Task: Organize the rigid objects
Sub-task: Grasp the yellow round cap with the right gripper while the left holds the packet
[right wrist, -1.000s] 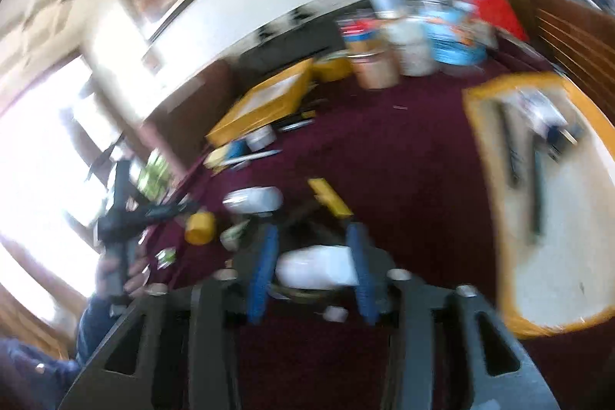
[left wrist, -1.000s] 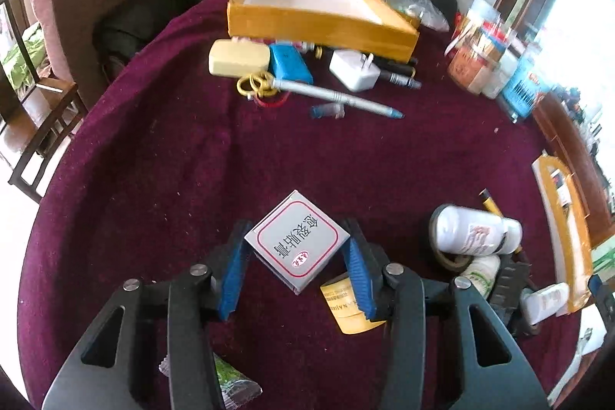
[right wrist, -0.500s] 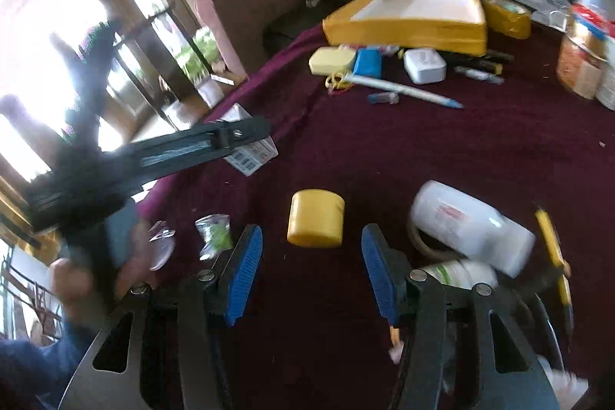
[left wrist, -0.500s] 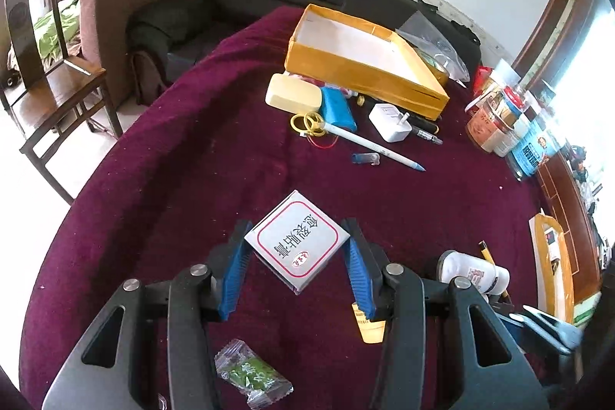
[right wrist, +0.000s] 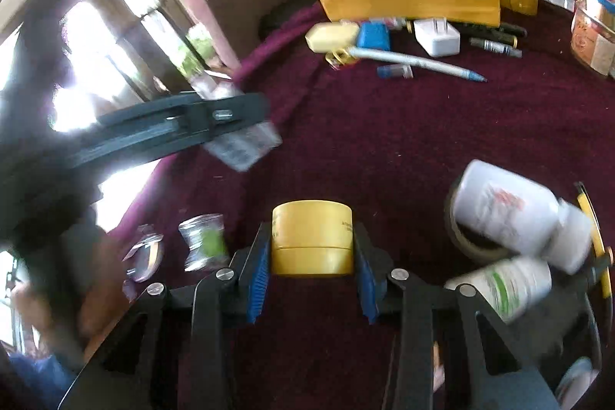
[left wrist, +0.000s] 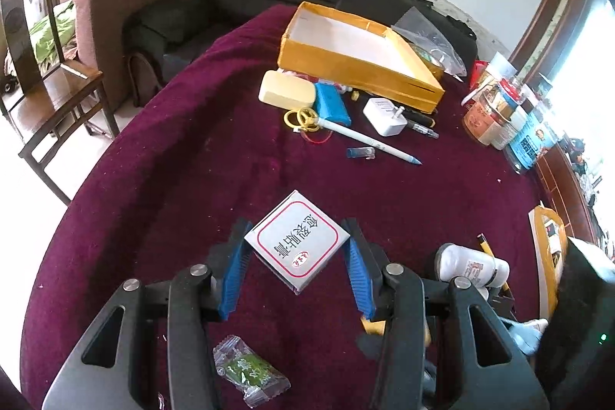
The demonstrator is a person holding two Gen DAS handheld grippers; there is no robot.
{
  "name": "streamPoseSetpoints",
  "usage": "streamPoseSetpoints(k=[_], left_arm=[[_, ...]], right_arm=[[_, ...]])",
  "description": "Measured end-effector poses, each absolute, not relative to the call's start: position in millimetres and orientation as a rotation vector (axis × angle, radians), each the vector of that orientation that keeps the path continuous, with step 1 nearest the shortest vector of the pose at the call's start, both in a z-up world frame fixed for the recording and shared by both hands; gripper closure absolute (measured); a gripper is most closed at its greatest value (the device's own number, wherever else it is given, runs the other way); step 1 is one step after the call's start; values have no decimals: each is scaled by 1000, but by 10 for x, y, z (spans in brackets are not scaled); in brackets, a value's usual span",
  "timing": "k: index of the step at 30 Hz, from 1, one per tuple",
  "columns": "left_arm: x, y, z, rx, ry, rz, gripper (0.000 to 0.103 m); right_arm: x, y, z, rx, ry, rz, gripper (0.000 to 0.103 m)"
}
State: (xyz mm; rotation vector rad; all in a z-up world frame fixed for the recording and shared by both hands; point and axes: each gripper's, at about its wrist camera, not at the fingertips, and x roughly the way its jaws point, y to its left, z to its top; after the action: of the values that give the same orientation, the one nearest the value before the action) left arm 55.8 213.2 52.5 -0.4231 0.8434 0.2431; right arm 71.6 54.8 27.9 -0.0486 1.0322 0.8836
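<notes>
My left gripper (left wrist: 296, 231) is shut on a white flat box with a red border (left wrist: 298, 244), held tilted above the purple tablecloth (left wrist: 192, 179). That box (right wrist: 246, 145) also shows, blurred, at the left of the right wrist view. A yellow round jar (right wrist: 312, 237) stands on the cloth between the blue pads (right wrist: 259, 269) of my right gripper (right wrist: 312, 256). Its jaws are closing and both pads lie against the jar's sides.
A yellow tray (left wrist: 357, 52) sits at the far side, with a cream case (left wrist: 286, 91), blue box (left wrist: 332, 102), white charger (left wrist: 384, 112) and pen (left wrist: 369, 139) before it. White bottles (right wrist: 511, 210) and a tape roll (right wrist: 469, 244) crowd the jar's right. Candy wrapper (left wrist: 250, 371) lies near.
My right gripper swung from the tray side to the yellow jar and narrowed around it. The left gripper drew up and back a little, still gripping the box.
</notes>
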Motion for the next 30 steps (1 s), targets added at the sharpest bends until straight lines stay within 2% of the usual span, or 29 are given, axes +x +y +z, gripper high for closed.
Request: streamPoseSetpoints(k=[8, 18, 30], left_arm=[[526, 1882, 645, -361, 792, 123, 57], [334, 1206, 1066, -288, 754, -45, 57], [235, 243, 1240, -228, 787, -221, 57]], right_arm=[[221, -191, 493, 62, 893, 875, 67], [174, -1190, 712, 224, 808, 748, 68], [53, -2001, 707, 333, 781, 633, 68]])
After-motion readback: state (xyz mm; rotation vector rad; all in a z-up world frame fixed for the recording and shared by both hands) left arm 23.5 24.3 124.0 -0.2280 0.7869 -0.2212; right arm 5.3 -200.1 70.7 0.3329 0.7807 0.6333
